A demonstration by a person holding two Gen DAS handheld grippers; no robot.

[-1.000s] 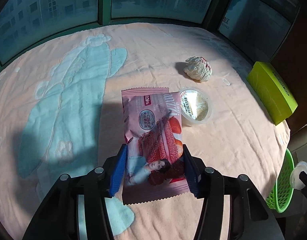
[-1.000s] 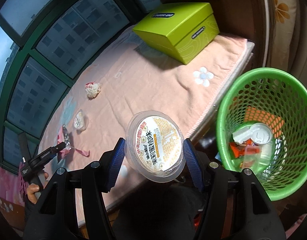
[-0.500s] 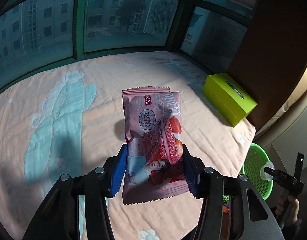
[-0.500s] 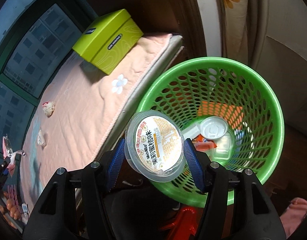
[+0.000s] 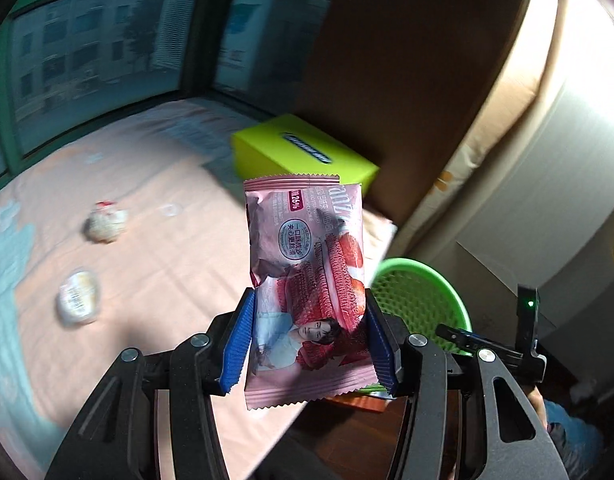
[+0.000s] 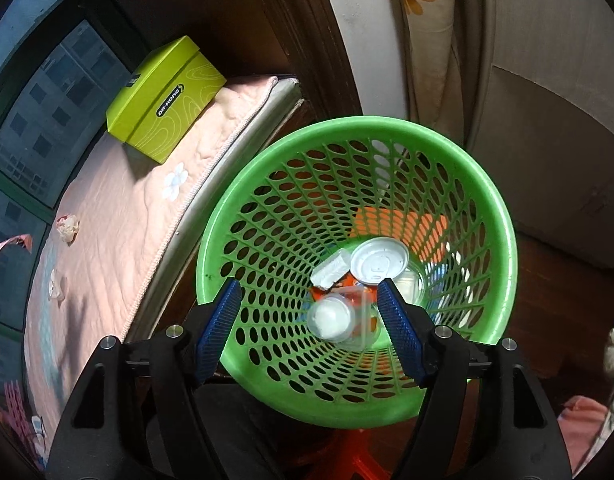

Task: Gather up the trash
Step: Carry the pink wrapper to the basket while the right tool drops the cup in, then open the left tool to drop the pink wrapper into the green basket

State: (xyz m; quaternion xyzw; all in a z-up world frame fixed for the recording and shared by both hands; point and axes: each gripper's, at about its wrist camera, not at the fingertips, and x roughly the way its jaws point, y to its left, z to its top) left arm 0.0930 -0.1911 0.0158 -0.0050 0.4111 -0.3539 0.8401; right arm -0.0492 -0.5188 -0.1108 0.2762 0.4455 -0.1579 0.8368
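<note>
Left gripper (image 5: 309, 338) clamped on pink cookie wrapper (image 5: 305, 280), held upright in air off blanket edge, green basket (image 5: 439, 280) behind it. Right gripper (image 6: 311, 320) over basket (image 6: 503, 240) — jaws just opened, nothing between pads. Clear plastic cup (image 6: 333, 318) lies inside basket among white lid (image 6: 379, 260) and other trash. On pink blanket (image 5: 167, 240): crumpled paper ball (image 5: 105, 224), second cup (image 5: 78, 296), lime-green box (image 5: 303, 154).
</note>
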